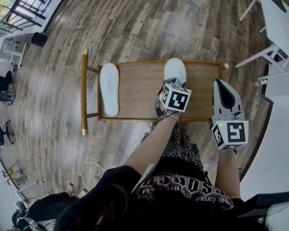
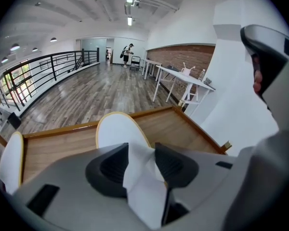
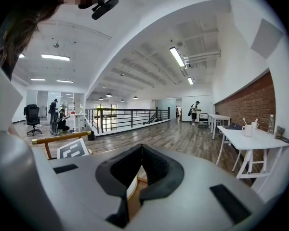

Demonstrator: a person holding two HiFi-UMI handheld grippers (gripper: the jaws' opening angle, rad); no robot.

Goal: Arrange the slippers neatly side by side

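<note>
a low wooden table with a raised rim stands on a plank floor, and both white slippers lie on it, each running lengthwise from near to far. the left slipper sits close to the table's left end, its heel end towards the near rim. the right slipper lies right of the middle with its far end up against the far rim, so the two are well apart, with bare wood between them, and not level with each other. the left gripper points steeply down over the near half of the right slipper. in the left gripper view its jaws stand apart, with a fold of that slipper's white upper rising in the gap between the pads; the rest of the right slipper reaches away beyond the jaws and the left slipper shows at the left edge. whether the pads squeeze the fold cannot be told for sure; they look loose about it. the right gripper hangs just off the table's right end, over the floor, touching neither slipper. in the right gripper view its jaws meet at the tips with nothing between them. a wooden rail runs along the table's left end, and a white desk stands far to the right.
</note>
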